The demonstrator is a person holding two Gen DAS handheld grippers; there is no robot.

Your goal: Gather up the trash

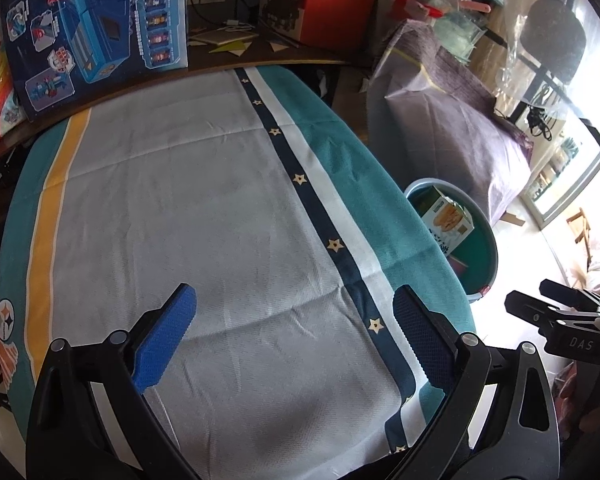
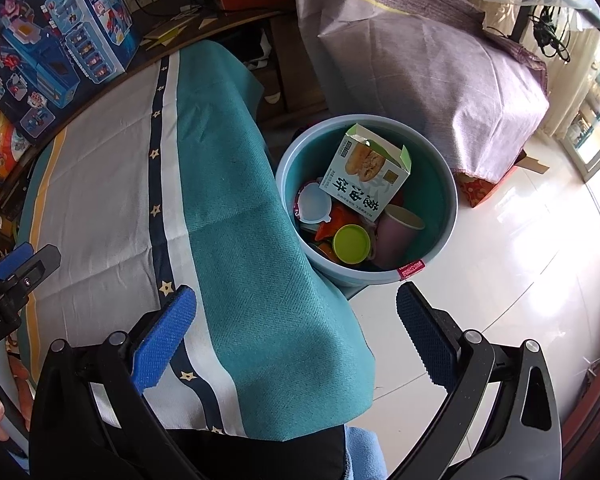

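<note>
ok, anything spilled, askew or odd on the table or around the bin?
Nothing stands out. The tablecloth lies flat with only light creases and no trash on it. The bin stands upright on the floor beside the table, with the carton, green lid and pink cup inside. Both tongs are open and hold nothing.

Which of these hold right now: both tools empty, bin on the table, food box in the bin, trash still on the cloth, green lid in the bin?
1. Both the left tool and the right tool are open and empty. True.
2. The bin stands on the table. False: it stands on the floor beside the table.
3. A food box lies in the bin. True.
4. Trash lies on the tablecloth. False: the visible cloth holds none.
5. A green lid lies in the bin. True.
</note>
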